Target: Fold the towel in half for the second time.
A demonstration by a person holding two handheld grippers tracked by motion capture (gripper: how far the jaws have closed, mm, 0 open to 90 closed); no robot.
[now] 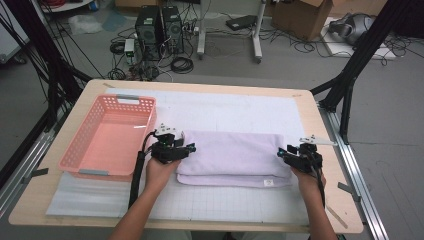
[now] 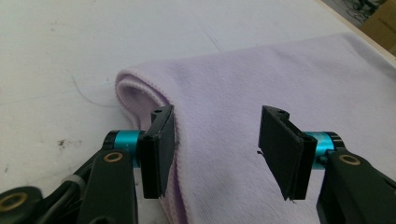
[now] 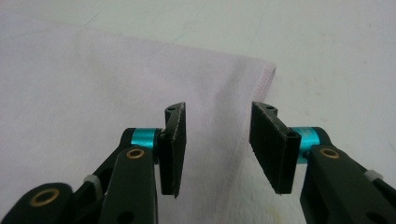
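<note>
While the folded lilac towel lies flat on the white mat in the middle of the bench, a claw sits at each of its short ends. In the high view the left claw is at the towel's left end, held by the person's left hand, and the right claw is at the towel's right end, held by the right hand.

In the left gripper view the left claw stands wide open, with nothing gripped. One jaw is just at the rounded fold of the towel, the other is over the cloth further in, and the fabric lies in the gap between them. Whether the jaws touch the cloth cannot be told.

In the right gripper view the right claw is also open, a little less wide, and holds nothing. Its jaws straddle the stitched hem of the towel, one over the cloth and one over the bare mat beside it.

A pink plastic basket stands on the left side of the bench, just left of the left claw and apart from the towel. A small white label shows at the towel's near right corner.
</note>
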